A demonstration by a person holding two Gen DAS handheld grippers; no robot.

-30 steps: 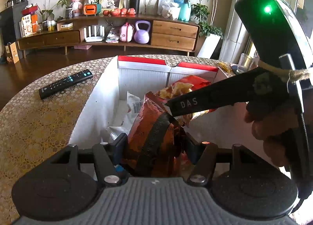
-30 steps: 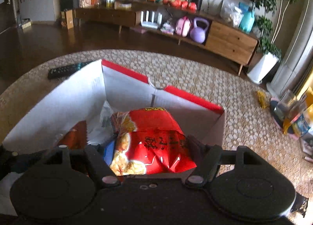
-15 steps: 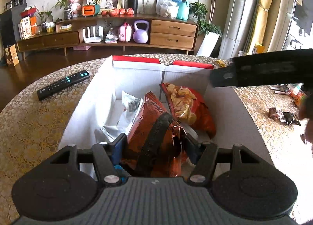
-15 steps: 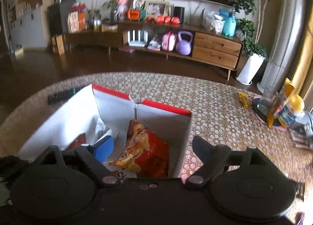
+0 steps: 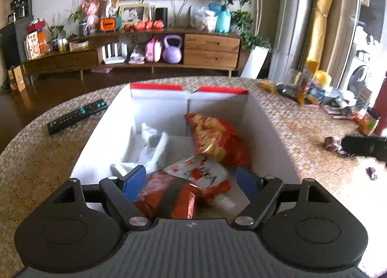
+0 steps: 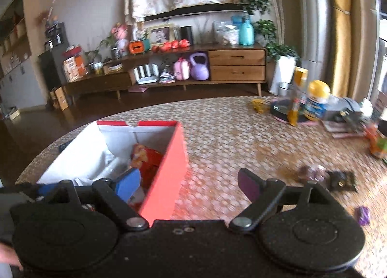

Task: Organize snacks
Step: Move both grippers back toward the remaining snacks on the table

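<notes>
Since the earlier frame: both grippers have let go. Left gripper (image 5: 191, 181) has just been opening; its blue pads (image 5: 134, 180) now stand clear of the dark orange snack bag (image 5: 167, 201), which lies loose between them at lower centre of the left view. Right gripper (image 6: 188, 184) has also just been opening and has swung off toward the right; nothing lies between its jaws, and its left finger hangs over the box's red wall.

Item 1. Red-and-white box (image 5: 266, 130), centre of the left view, lower left of the right view (image 6: 169, 169). Contents: red chip bag (image 5: 212, 140) leaning on the right wall, white-and-red packet (image 5: 200, 171) beneath it, white wrappers (image 5: 154, 147) at left.

Item 2. Loose snacks on the table (image 6: 229, 132): dark wrapped pieces (image 6: 338, 180) at right of the right view, a purple sweet (image 6: 362, 215) at lower right.

Item 3. Remote control (image 5: 77, 119), left of the box; not your concern.

Handling note, a judgement: your next step is probably to fetch the dark wrapped pieces. Lift your left finger clear of the red wall before you travel, so you do not drag the box. Keep the jaws wide, come down over one piece only, and close gently; small wrappers slide on the patterned cloth.
</notes>
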